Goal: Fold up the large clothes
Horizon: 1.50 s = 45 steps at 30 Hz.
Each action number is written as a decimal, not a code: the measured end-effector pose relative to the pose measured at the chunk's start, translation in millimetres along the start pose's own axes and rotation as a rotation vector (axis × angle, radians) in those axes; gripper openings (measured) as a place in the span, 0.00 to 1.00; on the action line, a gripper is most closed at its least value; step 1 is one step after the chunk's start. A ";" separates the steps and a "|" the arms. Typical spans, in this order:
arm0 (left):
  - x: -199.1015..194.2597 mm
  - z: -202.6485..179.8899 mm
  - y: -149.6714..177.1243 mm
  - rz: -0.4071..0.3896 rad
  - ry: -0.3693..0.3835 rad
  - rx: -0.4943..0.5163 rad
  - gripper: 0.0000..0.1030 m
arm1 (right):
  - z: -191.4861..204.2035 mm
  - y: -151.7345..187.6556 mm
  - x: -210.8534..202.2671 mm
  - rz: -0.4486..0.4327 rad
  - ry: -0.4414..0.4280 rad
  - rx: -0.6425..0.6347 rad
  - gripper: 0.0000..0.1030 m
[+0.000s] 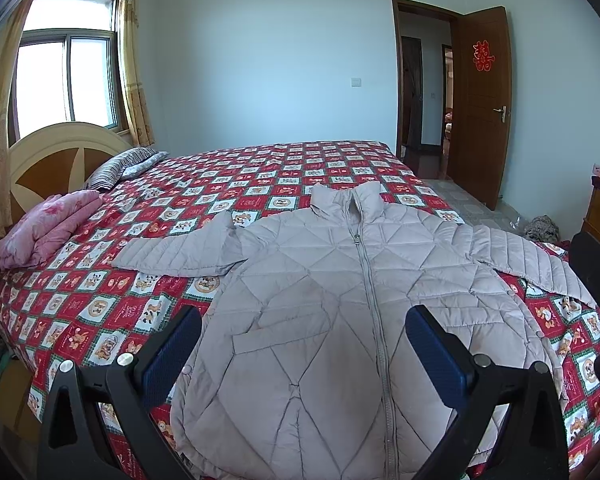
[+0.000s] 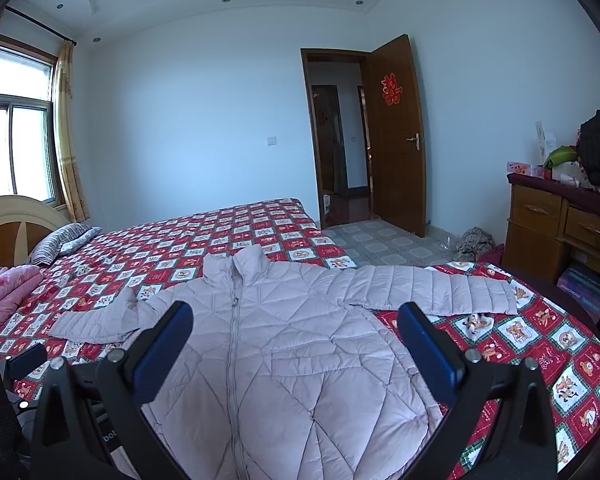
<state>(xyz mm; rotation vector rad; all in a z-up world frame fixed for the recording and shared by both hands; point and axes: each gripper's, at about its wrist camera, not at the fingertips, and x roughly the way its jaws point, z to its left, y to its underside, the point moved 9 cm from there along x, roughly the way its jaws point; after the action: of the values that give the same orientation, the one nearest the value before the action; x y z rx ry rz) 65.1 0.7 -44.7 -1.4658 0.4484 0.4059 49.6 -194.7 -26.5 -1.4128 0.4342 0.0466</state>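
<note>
A pale pinkish-grey quilted jacket [image 1: 332,300] lies flat on the bed, front up, zipped, collar away from me, both sleeves spread sideways. In the right wrist view the same jacket [image 2: 300,344] fills the lower middle. My left gripper [image 1: 304,316] hovers open above the jacket's lower front, its blue pads wide apart and empty. My right gripper [image 2: 296,312] is also open and empty, held over the jacket's chest. The left gripper's black body [image 2: 24,360] shows at the left edge of the right wrist view.
The bed [image 1: 80,320] carries a red patterned cover, a folded pink quilt [image 1: 48,228] and a striped pillow [image 1: 116,168] by the headboard. A wooden dresser [image 2: 560,220] with clutter stands right. Beyond the bed, a brown door [image 2: 396,136] stands open over tiled floor.
</note>
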 end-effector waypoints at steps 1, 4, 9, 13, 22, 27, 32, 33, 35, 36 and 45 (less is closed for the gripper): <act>-0.1 0.1 -0.1 0.000 0.000 0.000 0.99 | 0.3 0.0 -0.1 -0.001 0.000 0.000 1.00; 0.0 0.2 -0.2 0.000 0.001 -0.001 0.99 | -0.8 -0.6 0.5 0.000 0.001 -0.001 1.00; 0.5 -0.9 0.1 -0.001 0.002 -0.002 0.99 | 0.4 -0.7 -0.1 -0.003 0.002 -0.001 1.00; 2.1 -1.3 1.2 0.006 0.004 -0.002 0.99 | 2.9 0.8 2.1 0.003 0.007 -0.005 1.00; 11.8 -3.8 6.7 0.031 0.009 -0.001 0.99 | -4.4 6.0 11.5 0.033 0.011 -0.003 1.00; 16.8 -4.4 10.5 0.043 0.012 -0.001 0.99 | -6.5 12.1 18.1 0.060 0.015 -0.006 1.00; 23.2 -5.2 14.5 0.057 0.016 0.001 0.99 | -11.0 18.5 25.7 0.090 0.020 -0.002 1.00; 24.8 -5.3 15.2 0.060 0.017 0.003 0.99 | -11.4 19.5 27.0 0.093 0.021 -0.002 1.00; 28.9 -5.8 16.1 0.063 0.020 0.008 0.99 | -13.3 20.3 32.0 0.103 0.024 -0.009 1.00; 32.2 -6.2 16.2 0.067 0.027 0.010 0.99 | -15.1 20.6 35.7 0.109 0.026 -0.013 1.00; 91.9 0.9 3.7 0.087 0.087 0.034 0.99 | -62.8 15.0 93.5 0.155 0.200 -0.071 1.00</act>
<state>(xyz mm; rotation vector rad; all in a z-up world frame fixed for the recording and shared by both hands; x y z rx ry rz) 141.5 1.0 -95.8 -1.4384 0.5878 0.4025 114.8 -273.4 -76.4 -1.4572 0.7135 0.0473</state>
